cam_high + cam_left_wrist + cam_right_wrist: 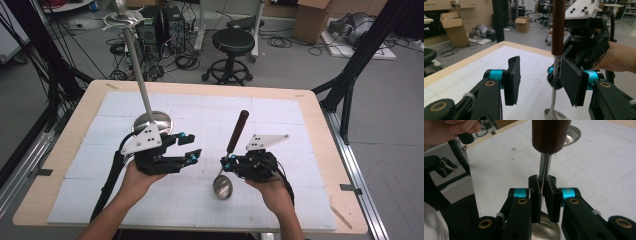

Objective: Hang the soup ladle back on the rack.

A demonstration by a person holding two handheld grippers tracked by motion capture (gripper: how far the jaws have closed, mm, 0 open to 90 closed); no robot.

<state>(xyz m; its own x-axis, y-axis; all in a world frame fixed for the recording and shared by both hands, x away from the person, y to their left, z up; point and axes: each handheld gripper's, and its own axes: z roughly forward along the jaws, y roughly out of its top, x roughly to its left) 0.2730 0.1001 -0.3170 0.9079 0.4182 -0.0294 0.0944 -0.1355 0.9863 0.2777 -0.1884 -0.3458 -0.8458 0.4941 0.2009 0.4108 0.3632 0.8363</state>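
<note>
Right gripper (226, 164) pinches my ladle (544, 173) by its thin neck, right of centre, bowl dangling; left gripper (191, 147) gapes empty. Smooth metal could swivel or slip out.

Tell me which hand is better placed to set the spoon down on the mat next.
Right, most likely. The right tool is already shut on the spoon at its metal neck, bowl hanging just above the white mat. The left tool is open with nothing between its pads, beside the spoon.
</note>
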